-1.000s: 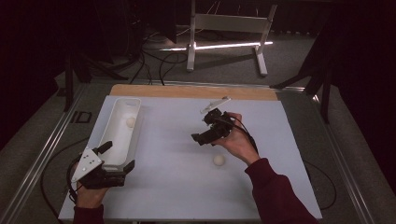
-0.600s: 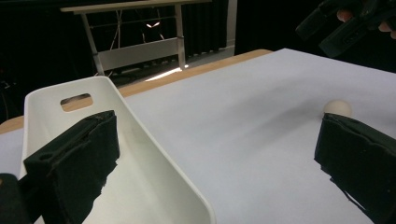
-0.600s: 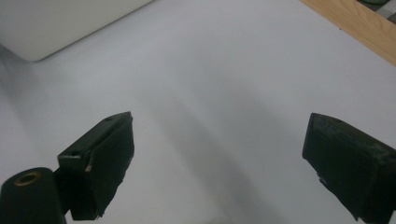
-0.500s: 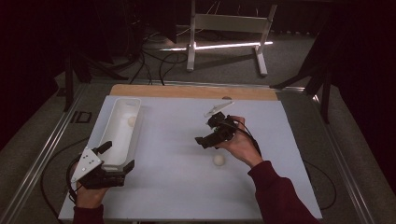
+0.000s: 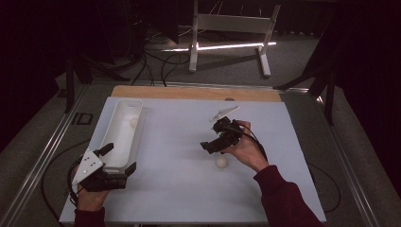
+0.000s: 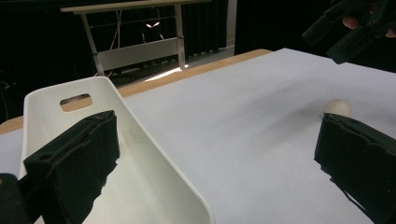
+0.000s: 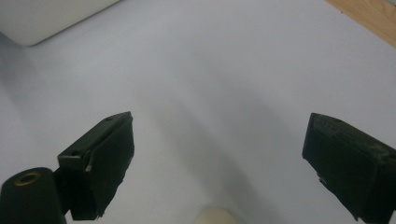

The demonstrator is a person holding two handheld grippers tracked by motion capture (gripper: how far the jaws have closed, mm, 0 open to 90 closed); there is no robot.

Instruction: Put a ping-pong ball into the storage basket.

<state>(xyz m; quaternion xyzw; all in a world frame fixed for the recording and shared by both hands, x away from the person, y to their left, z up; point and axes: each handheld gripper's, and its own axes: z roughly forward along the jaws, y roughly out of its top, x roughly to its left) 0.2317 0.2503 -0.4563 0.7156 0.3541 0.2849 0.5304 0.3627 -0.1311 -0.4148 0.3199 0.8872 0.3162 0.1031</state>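
L gripper (image 5: 119, 158) spread wide astride white tray (image 5: 122, 132) corner; R gripper (image 5: 208, 146) released above ball (image 5: 221, 161), nothing held.

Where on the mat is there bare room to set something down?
Bare mat between the bin and the right gripper, the far right corner, and the whole near strip. Crowded around the loose ball and by the left gripper at the bin's near end.

No readable text, no labels, no brands, no numbers, no signs
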